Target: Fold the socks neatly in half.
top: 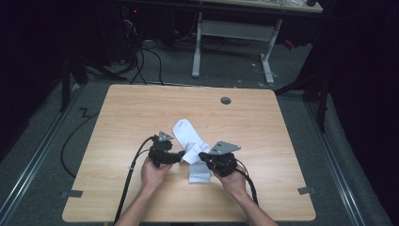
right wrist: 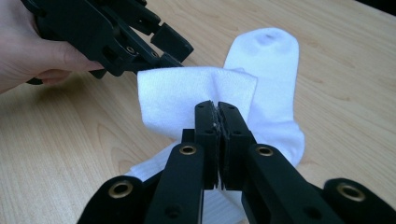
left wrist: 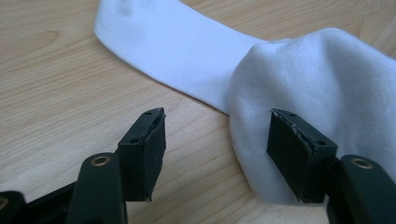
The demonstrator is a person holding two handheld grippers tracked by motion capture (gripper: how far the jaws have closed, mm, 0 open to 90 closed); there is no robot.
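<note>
On the wooden table, white sock folded over, right tool pinching it, left tool open

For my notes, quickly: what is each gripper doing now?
Left gripper: open, holding nothing, beside the white sock.
Right gripper: shut on the white sock.

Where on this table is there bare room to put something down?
Most of the wooden table is bare: the far strip between the white socks and the small round hole, and both side strips out to the edges. The near middle is crowded, where the left gripper and right gripper meet at the socks.
</note>
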